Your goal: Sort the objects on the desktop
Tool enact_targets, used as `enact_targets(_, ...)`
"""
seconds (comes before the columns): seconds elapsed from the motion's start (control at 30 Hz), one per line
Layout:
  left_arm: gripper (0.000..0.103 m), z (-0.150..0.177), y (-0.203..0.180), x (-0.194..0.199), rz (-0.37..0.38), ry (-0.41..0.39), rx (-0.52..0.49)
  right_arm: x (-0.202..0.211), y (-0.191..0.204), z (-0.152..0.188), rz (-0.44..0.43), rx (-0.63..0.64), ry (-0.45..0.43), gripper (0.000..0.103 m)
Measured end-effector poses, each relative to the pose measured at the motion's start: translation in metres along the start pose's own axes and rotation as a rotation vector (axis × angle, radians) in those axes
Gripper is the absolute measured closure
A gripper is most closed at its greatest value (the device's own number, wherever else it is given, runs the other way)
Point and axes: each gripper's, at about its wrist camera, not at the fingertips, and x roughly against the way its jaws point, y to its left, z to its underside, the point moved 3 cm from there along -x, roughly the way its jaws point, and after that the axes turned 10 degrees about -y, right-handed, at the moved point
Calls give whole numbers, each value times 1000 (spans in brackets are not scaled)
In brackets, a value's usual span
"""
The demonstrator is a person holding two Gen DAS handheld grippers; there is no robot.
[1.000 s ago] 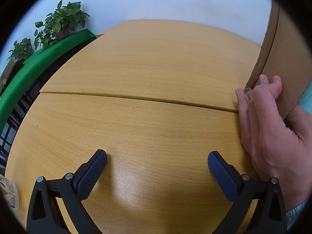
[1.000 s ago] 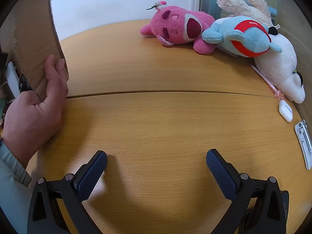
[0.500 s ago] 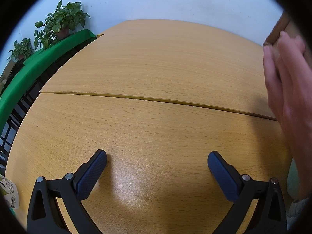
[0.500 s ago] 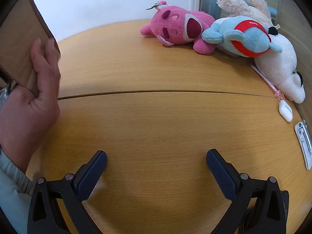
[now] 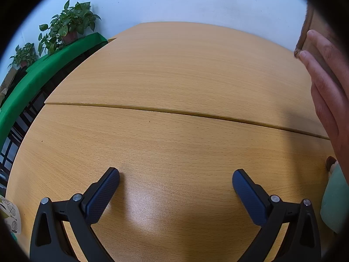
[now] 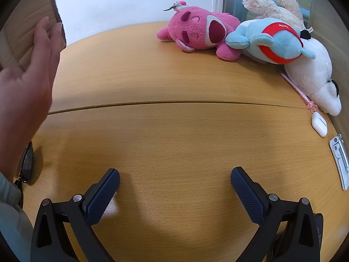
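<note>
Right wrist view, near field: right gripper spread wide, nothing between its dark blue pads, sitting low over bare light wood table. Left wrist view: left gripper likewise spread and empty over bare tabletop.

Mid field, left edge of right view: dark-framed glasses on the table beside a bare hand, which rests against a brown cardboard box that appears raised off the table. Right edge: small white earbud case and a silver metal clip, both well right of the right gripper.

Far field: pink plush bear, light blue plush with red band and white plush animal, piled touching one another, well ahead and right of the pads.

Judgement: plush is light, soft, non-fragile; pinch across a limb or body fold. Case looks smooth and slippery; grip its flat sides. Glasses fragile; take by the frame.
</note>
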Motion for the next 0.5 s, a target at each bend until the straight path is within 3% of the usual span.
enact_targets(0.5,0,-1,0,0,-1,0,1,-1,-1,1,-1,0,-1,0)
